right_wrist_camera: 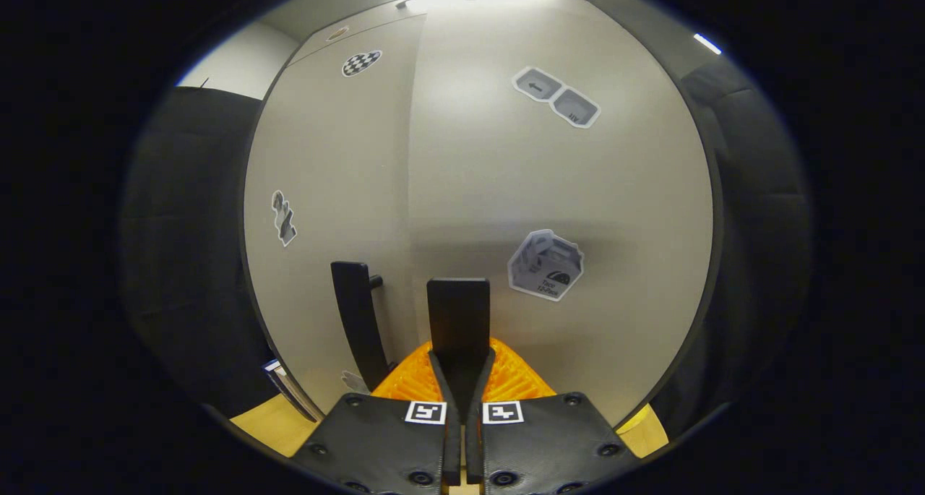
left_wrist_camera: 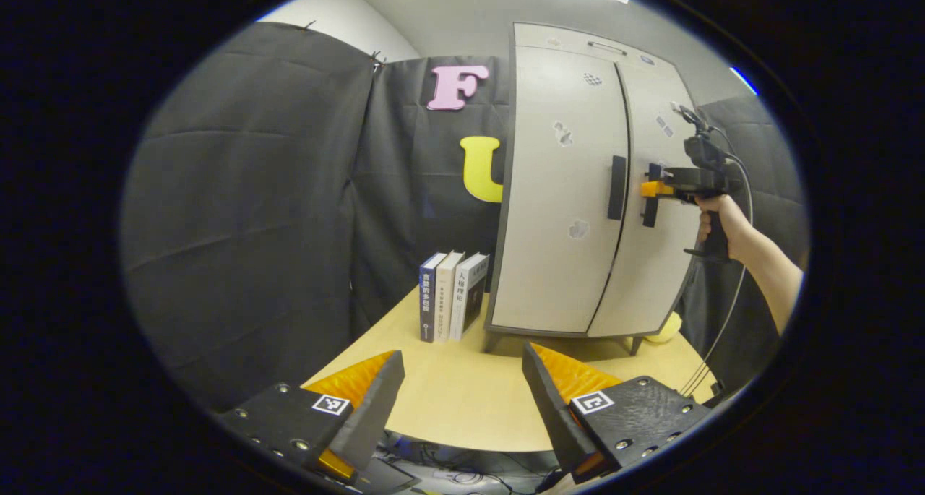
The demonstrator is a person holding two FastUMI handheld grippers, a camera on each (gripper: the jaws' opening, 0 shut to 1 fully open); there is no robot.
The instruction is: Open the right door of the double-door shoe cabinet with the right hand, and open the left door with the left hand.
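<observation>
A pale double-door shoe cabinet point(left_wrist_camera: 571, 191) stands on a wooden table, both doors lying flush. Each door has a dark vertical handle beside the centre seam: the left handle point(left_wrist_camera: 616, 187) and the right handle point(left_wrist_camera: 650, 204). In the left gripper view, a hand holds my right gripper point(left_wrist_camera: 652, 189) against the right handle. In the right gripper view, my right gripper point(right_wrist_camera: 459, 368) is shut on that right handle point(right_wrist_camera: 457, 314), with the left handle point(right_wrist_camera: 358, 321) just beside it. My left gripper point(left_wrist_camera: 462, 386) is open over the table's near edge, well short of the cabinet.
Three books point(left_wrist_camera: 452, 296) stand upright on the table point(left_wrist_camera: 462, 408) left of the cabinet. A yellow object point(left_wrist_camera: 668, 329) peeks out by the cabinet's right foot. A cable hangs from the right gripper. Black cloth walls close in on the left and behind.
</observation>
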